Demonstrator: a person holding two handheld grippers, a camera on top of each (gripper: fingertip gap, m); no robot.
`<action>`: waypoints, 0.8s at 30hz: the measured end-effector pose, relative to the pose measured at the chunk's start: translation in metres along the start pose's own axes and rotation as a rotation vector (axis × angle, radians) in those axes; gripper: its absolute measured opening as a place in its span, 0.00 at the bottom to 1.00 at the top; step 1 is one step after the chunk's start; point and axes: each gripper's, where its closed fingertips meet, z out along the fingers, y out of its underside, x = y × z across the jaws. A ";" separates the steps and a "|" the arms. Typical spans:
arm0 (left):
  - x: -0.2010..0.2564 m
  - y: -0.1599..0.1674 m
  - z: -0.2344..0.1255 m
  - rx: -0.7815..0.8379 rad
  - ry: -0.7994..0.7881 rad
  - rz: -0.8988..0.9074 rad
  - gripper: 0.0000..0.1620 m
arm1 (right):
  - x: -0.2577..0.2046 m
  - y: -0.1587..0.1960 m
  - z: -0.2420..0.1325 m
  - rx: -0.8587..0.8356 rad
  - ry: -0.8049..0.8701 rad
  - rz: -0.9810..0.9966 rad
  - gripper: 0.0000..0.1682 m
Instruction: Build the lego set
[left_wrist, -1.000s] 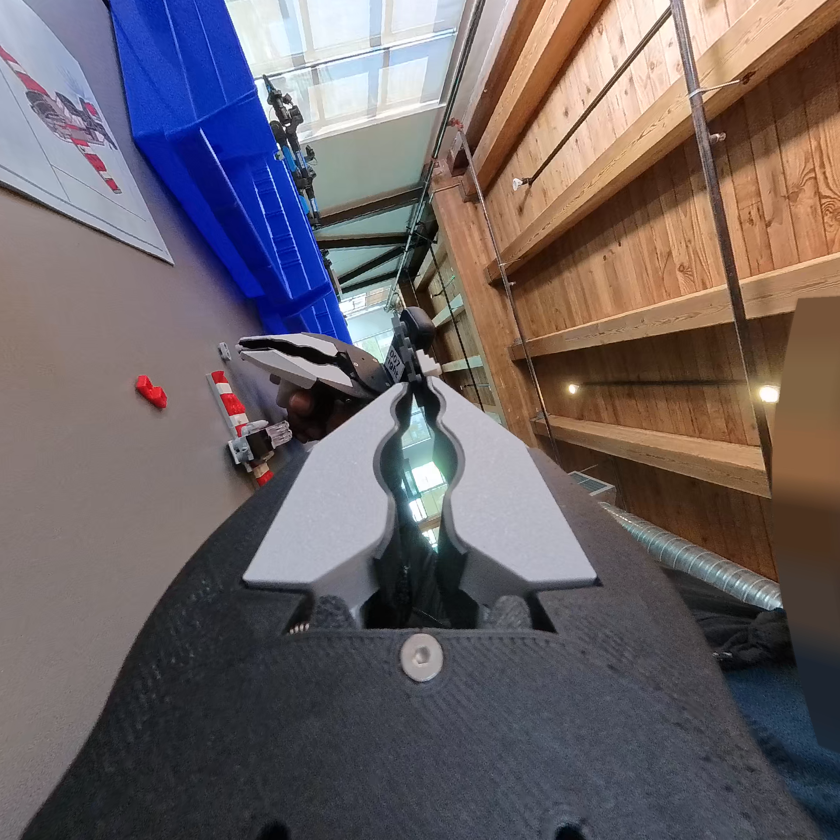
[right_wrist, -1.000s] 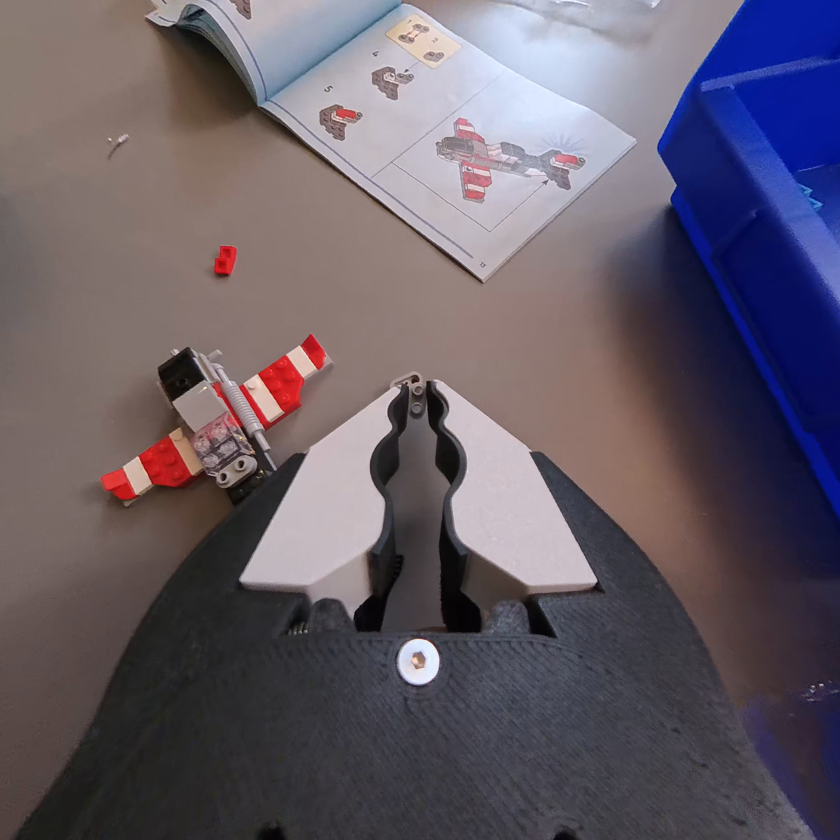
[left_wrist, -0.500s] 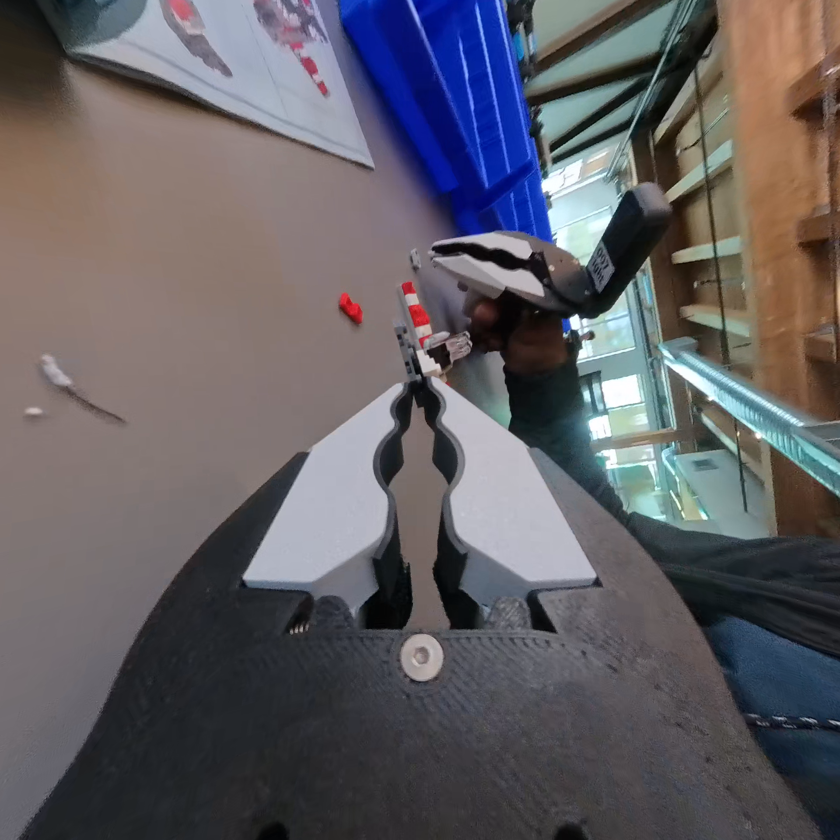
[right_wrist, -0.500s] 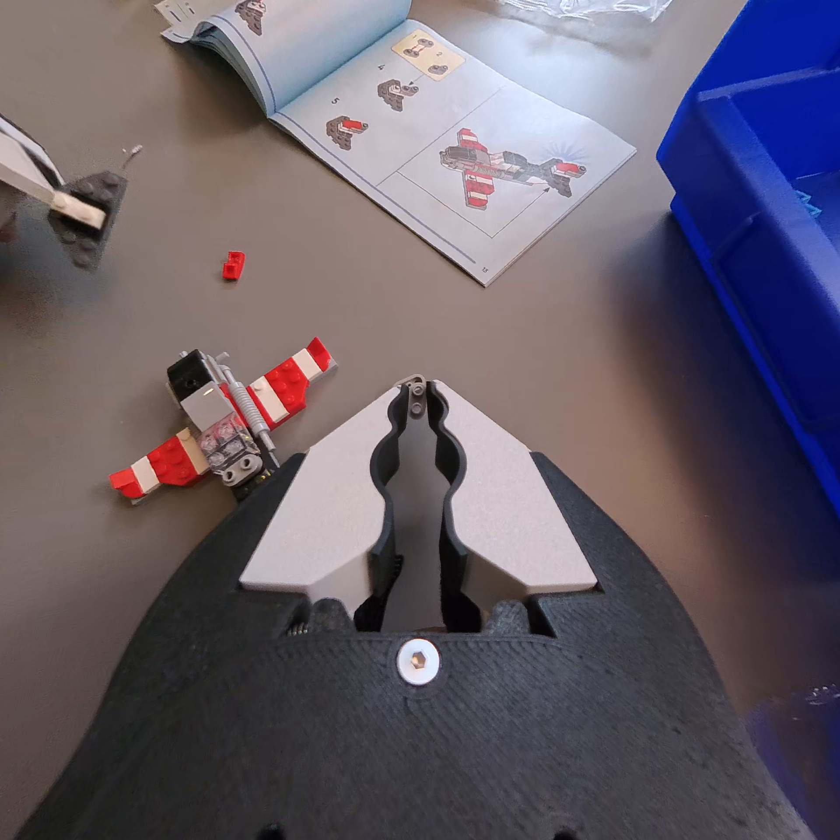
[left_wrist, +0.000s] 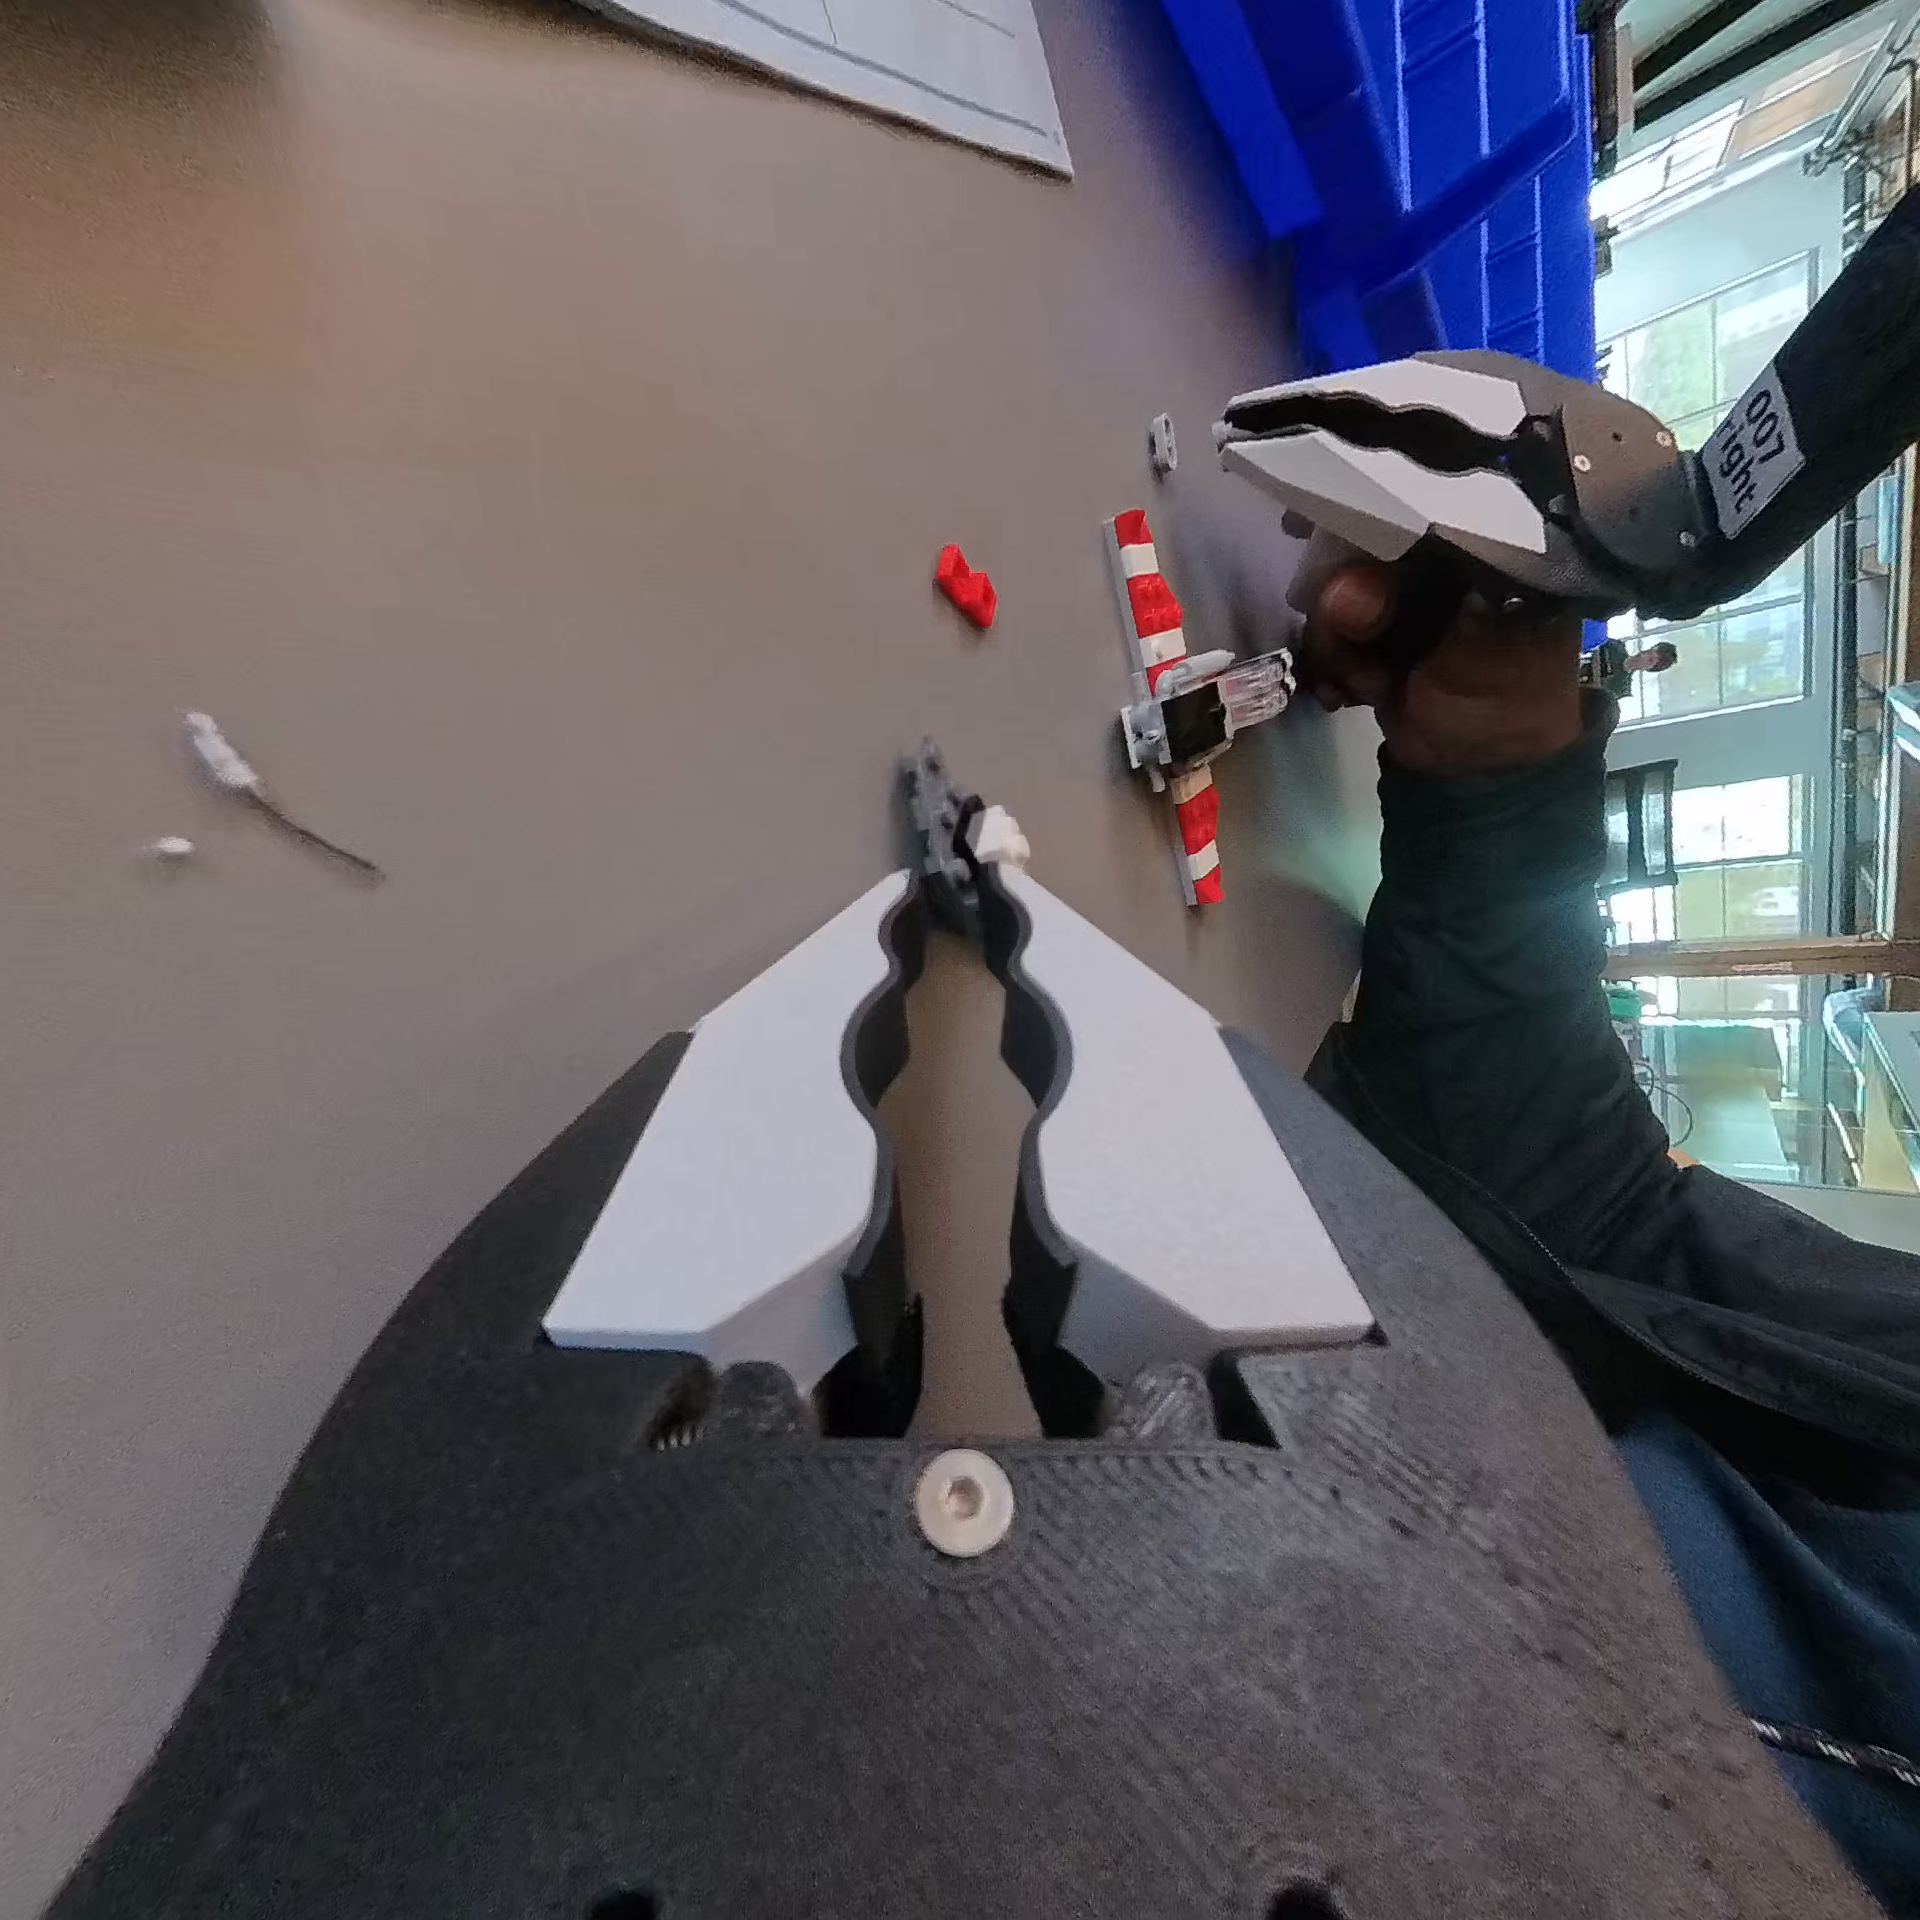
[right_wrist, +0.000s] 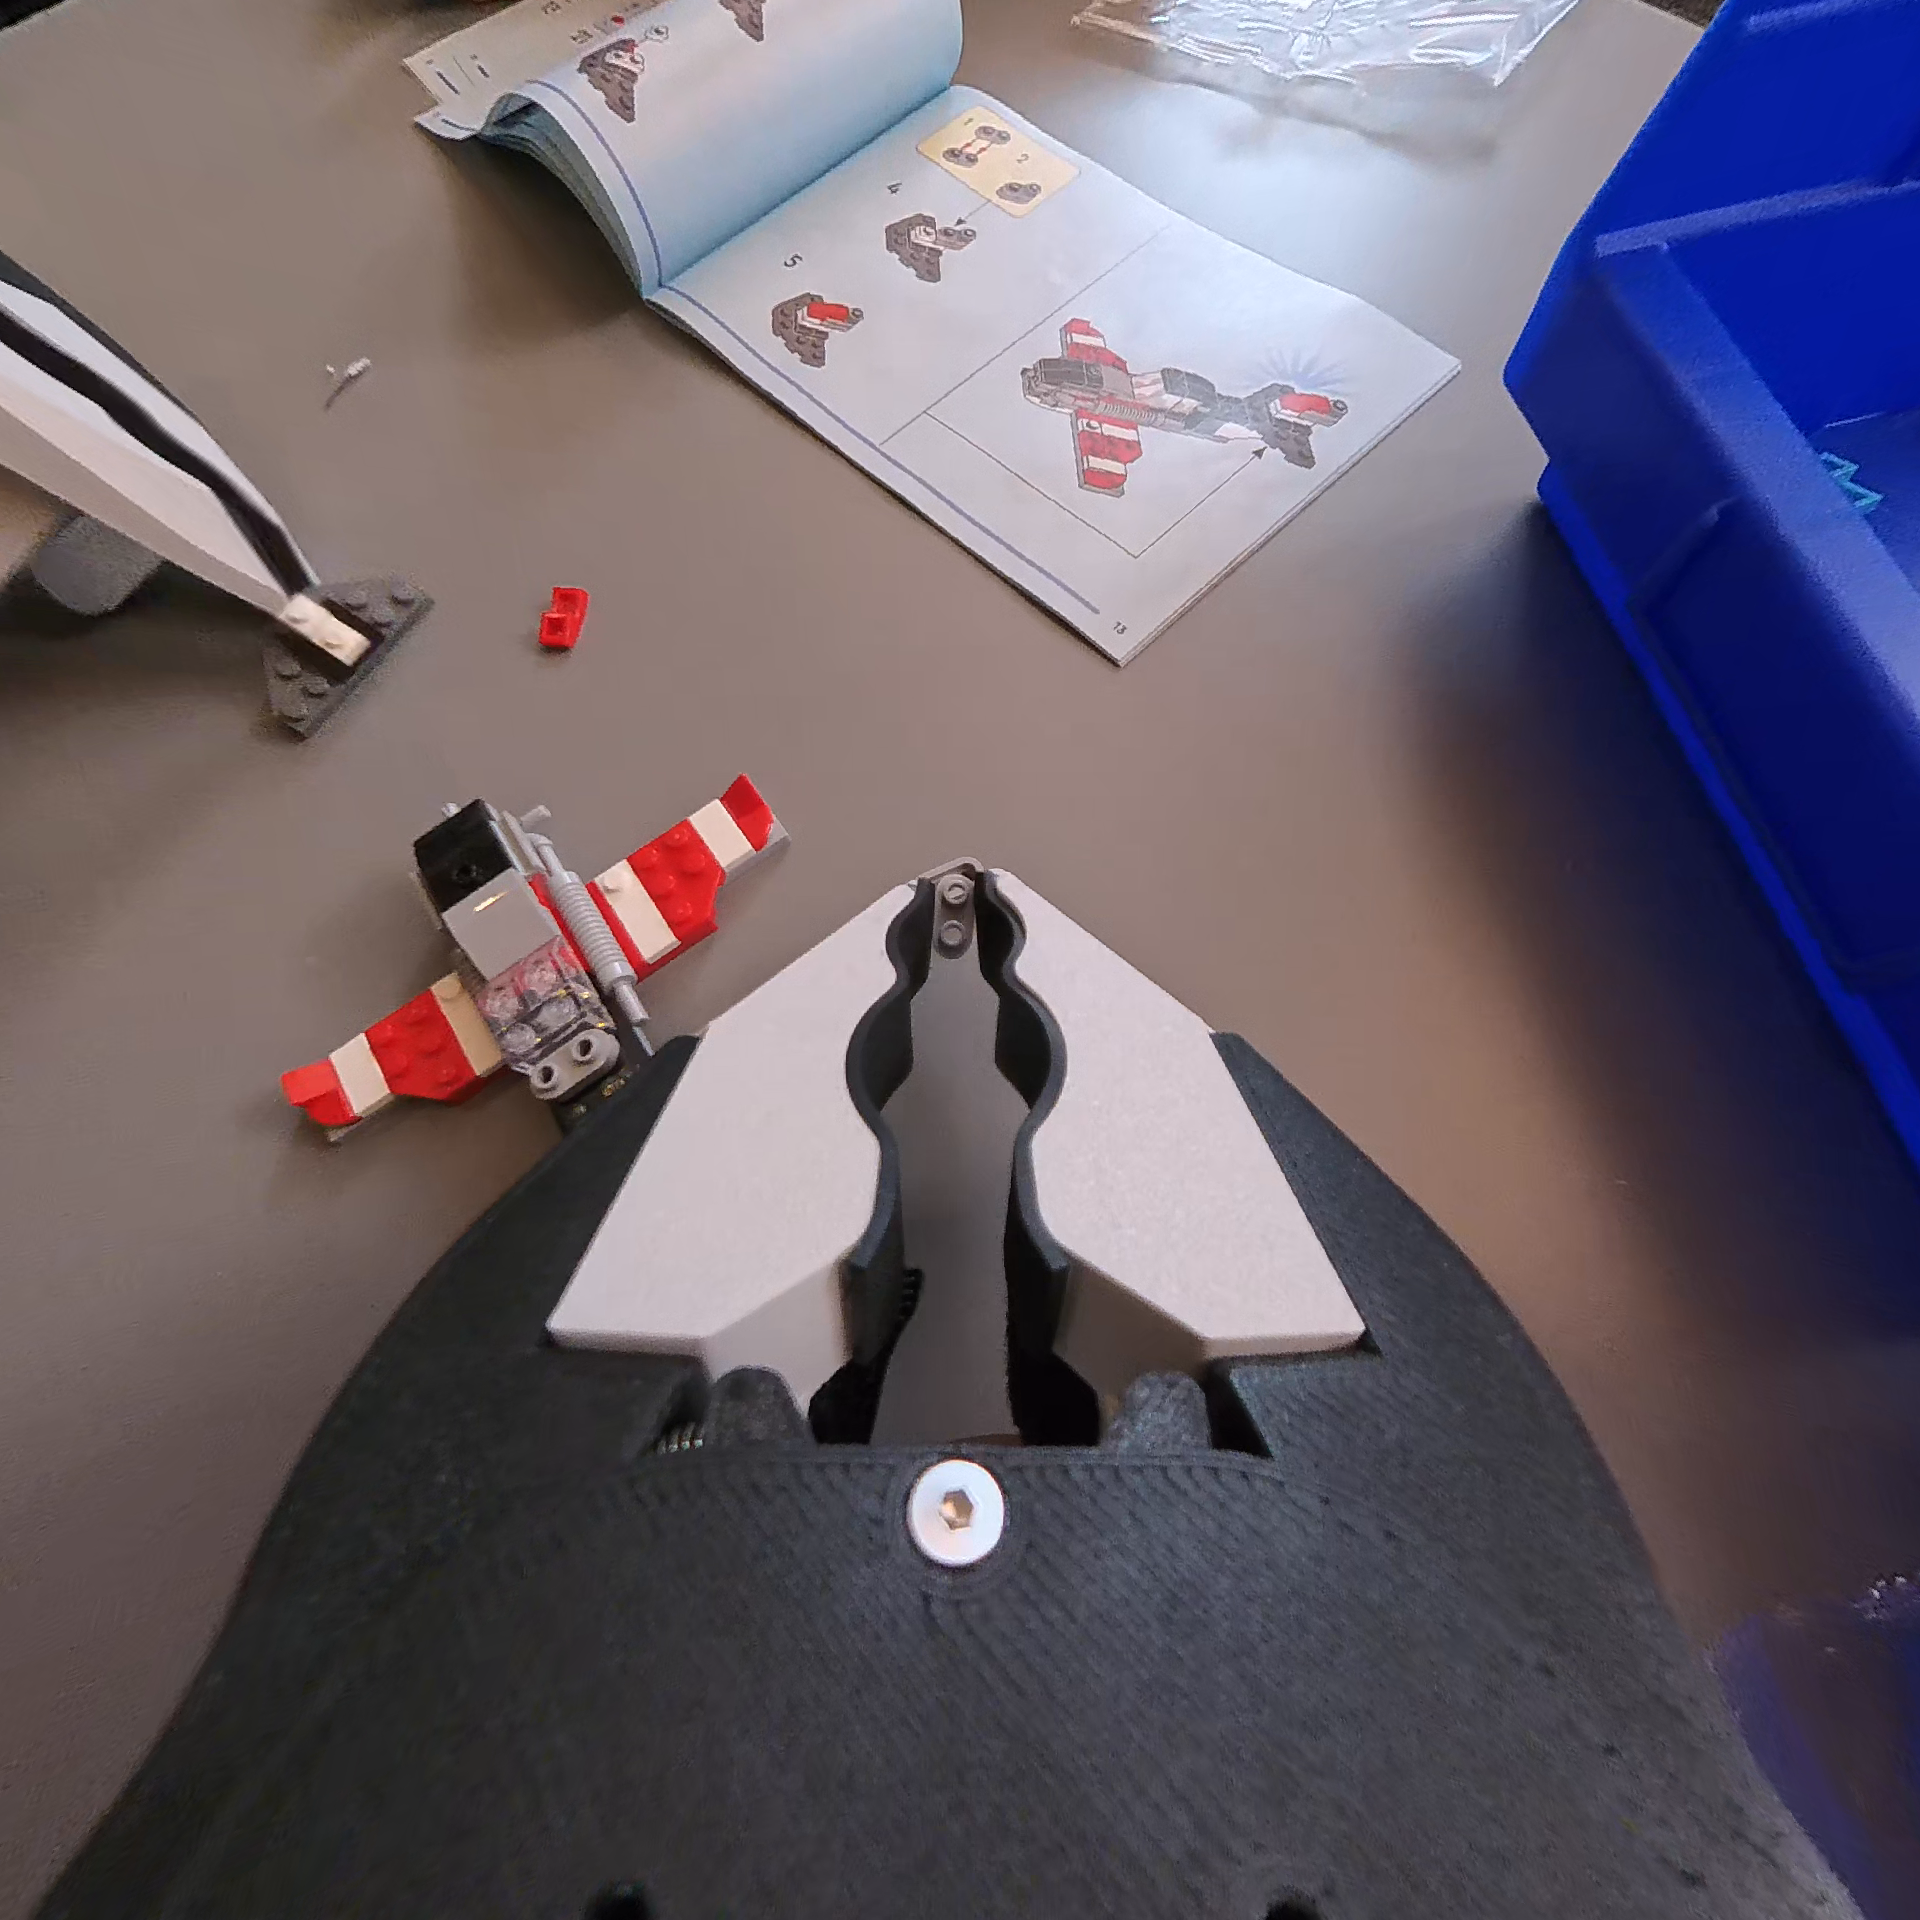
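My left gripper (left_wrist: 951, 883) is shut on a dark grey plate (left_wrist: 930, 800) with a small white piece (left_wrist: 997, 836) on it. In the right wrist view this plate (right_wrist: 312, 696) rests on the table under the left gripper (right_wrist: 296, 603). My right gripper (right_wrist: 951, 894) is shut on a small grey two-stud piece (right_wrist: 951, 920), just above the table to the right of the plane. The red-and-white striped plane body (right_wrist: 540, 956) lies on the table, and also shows in the left wrist view (left_wrist: 1164, 665). A loose red piece (right_wrist: 563, 618) lies between the plate and the plane.
The open instruction booklet (right_wrist: 1039, 343) lies at the back. Blue bins (right_wrist: 1766, 468) stand along the right. A clear plastic bag (right_wrist: 1320, 42) is at the far edge. Small white scraps (left_wrist: 218, 753) lie on the table. A person's hand and dark sleeve (left_wrist: 1475, 935) hold the right gripper. The tips of one gripper are about 20 centimeters away from the tips of the other.
My left gripper has swung down from pointing at the room to the table, bringing the dark grey plate down beside the red piece. The right gripper has hardly moved.
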 end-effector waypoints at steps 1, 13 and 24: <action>0.000 -0.001 -0.001 0.007 0.009 -0.005 0.08 | 0.000 0.000 0.000 0.004 -0.001 0.001 0.05; 0.054 -0.055 -0.051 0.350 0.435 -0.101 0.20 | -0.051 -0.043 -0.035 0.220 -0.099 -0.031 0.05; 0.111 -0.034 -0.028 0.209 0.668 -0.086 0.19 | -0.155 -0.098 -0.039 0.324 -0.339 -0.267 0.05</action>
